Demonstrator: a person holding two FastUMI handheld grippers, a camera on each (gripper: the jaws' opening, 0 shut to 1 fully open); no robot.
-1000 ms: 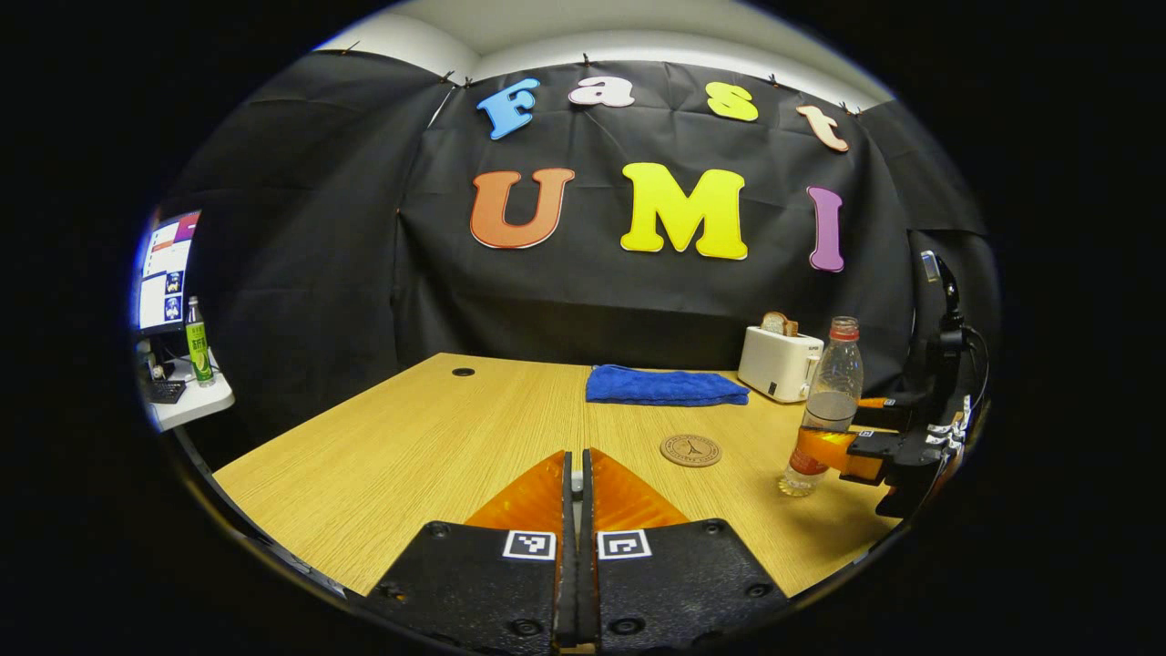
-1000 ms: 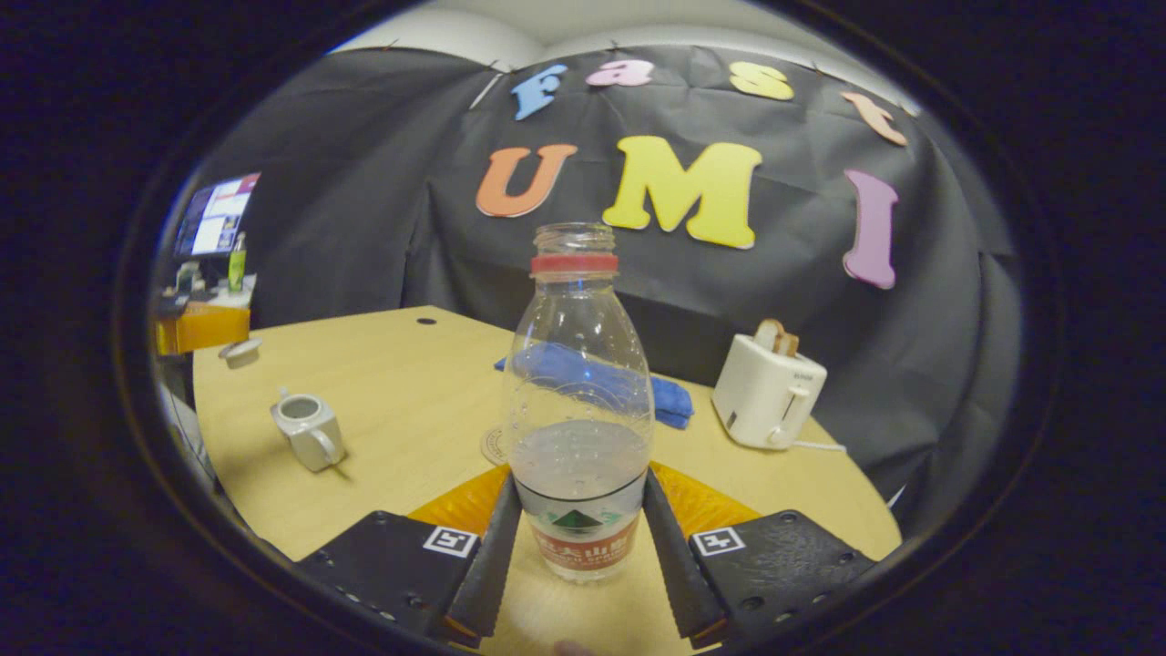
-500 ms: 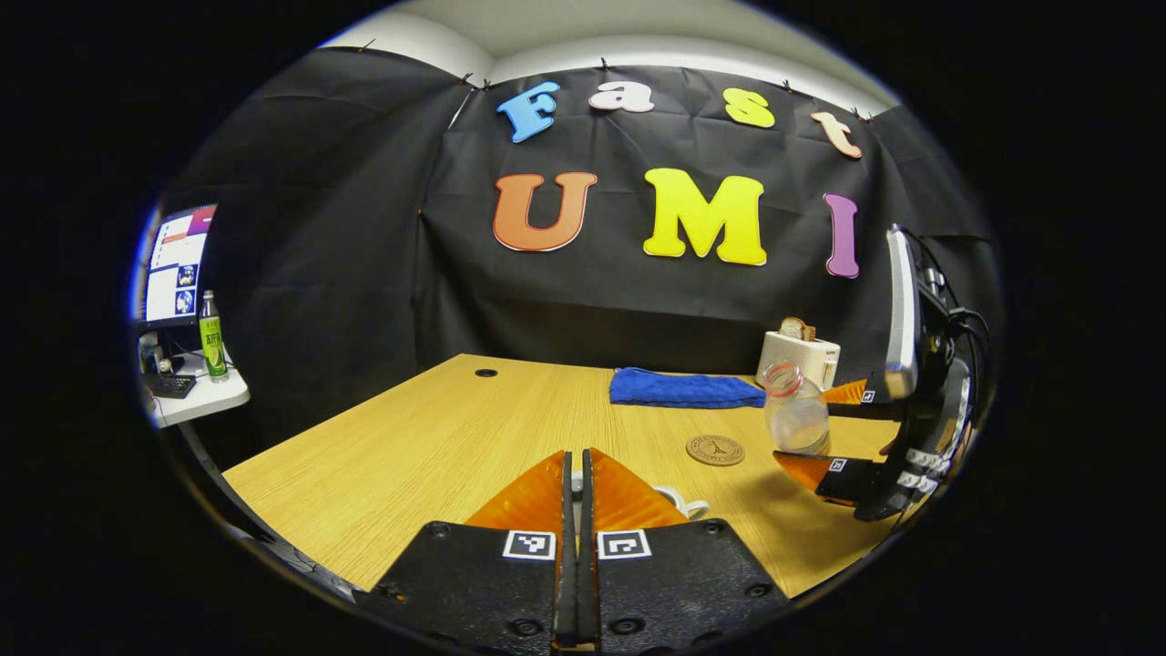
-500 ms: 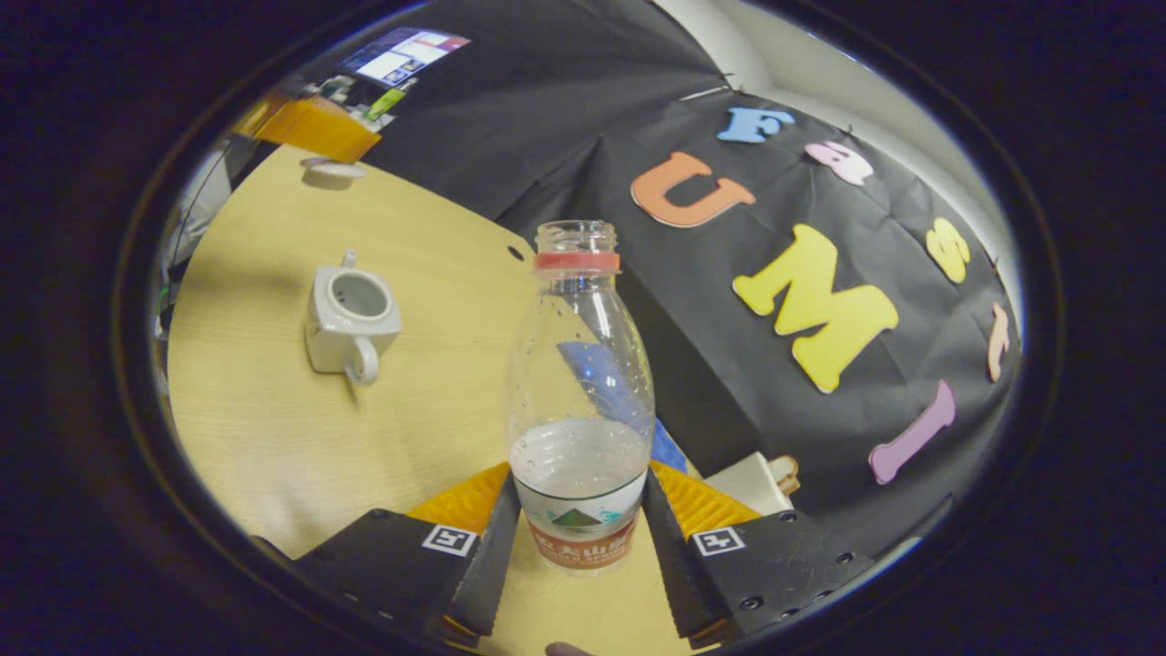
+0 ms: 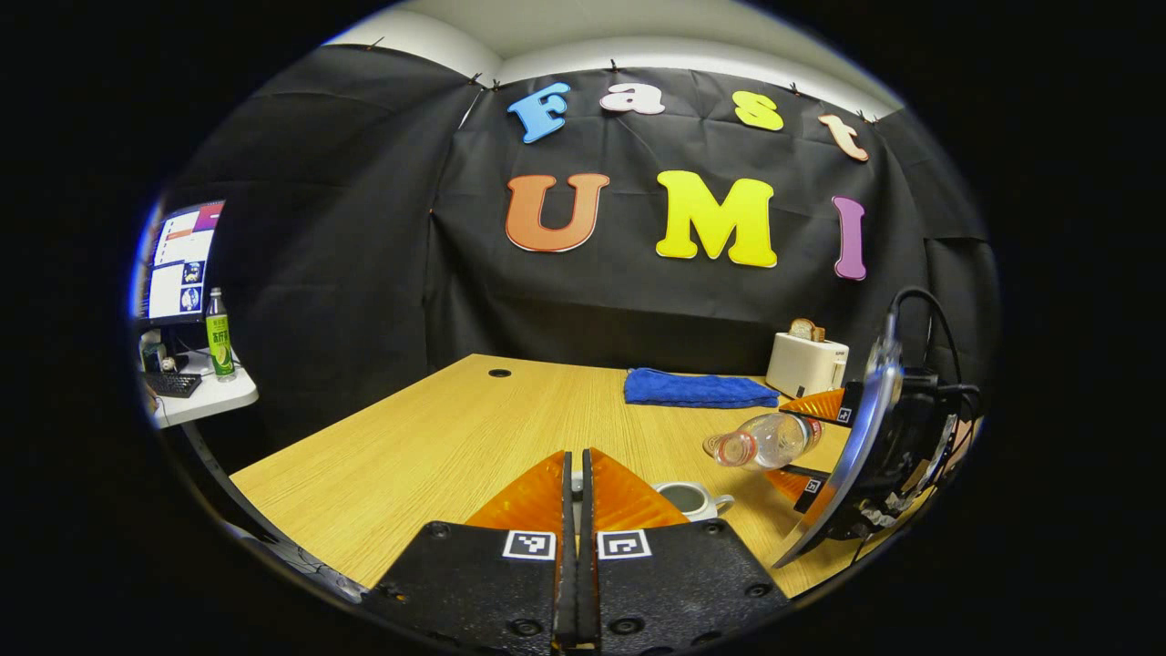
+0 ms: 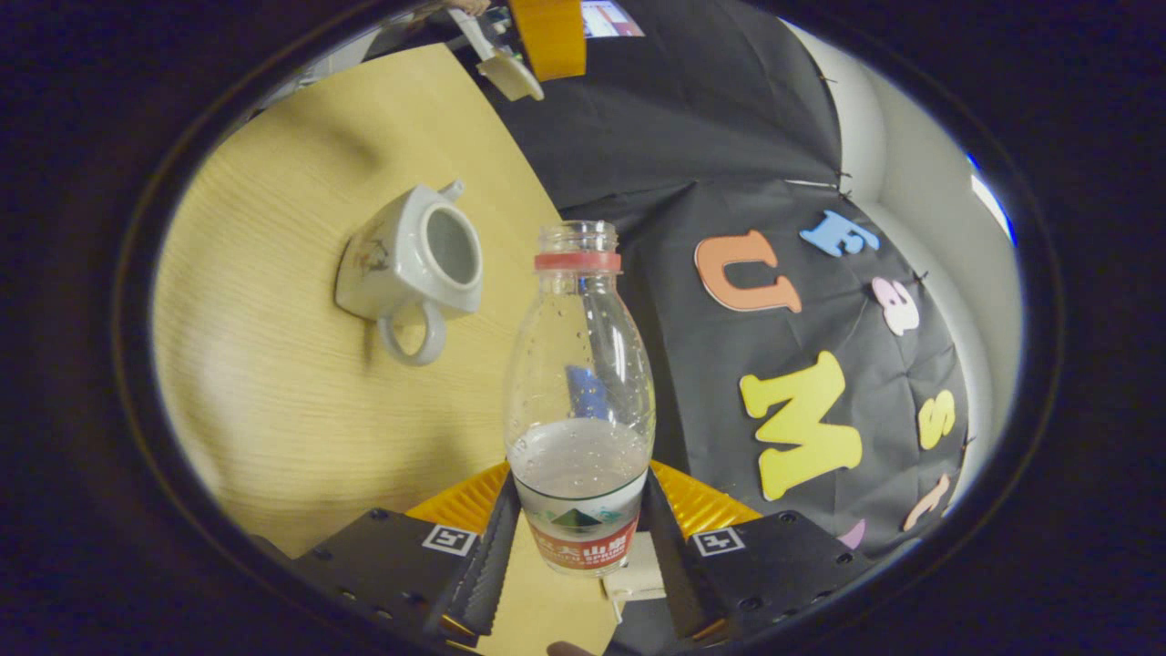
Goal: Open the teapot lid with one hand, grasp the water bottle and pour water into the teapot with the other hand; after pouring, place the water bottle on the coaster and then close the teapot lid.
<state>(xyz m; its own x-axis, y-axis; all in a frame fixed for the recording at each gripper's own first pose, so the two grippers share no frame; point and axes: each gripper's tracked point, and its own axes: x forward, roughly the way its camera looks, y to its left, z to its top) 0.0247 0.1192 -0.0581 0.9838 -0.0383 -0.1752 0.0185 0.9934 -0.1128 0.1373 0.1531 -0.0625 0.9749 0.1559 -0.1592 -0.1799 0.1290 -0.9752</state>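
Right gripper (image 6: 576,547) clamps tilted water bottle (image 6: 580,401); open teapot (image 6: 414,264) at 10 o'clock. Left gripper (image 5: 575,474) closed on teapot lid (image 6: 510,75).

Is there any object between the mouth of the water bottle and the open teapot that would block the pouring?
Nothing visible does. The right gripper holds the water bottle tilted toward the teapot, whose opening is uncovered, with bare table around it.

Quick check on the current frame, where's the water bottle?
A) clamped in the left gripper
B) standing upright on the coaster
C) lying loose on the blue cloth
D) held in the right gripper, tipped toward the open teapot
D: the right gripper has both fingers pressed on the water bottle, which in the left gripper view lies nearly horizontal, mouth toward the lidless teapot.
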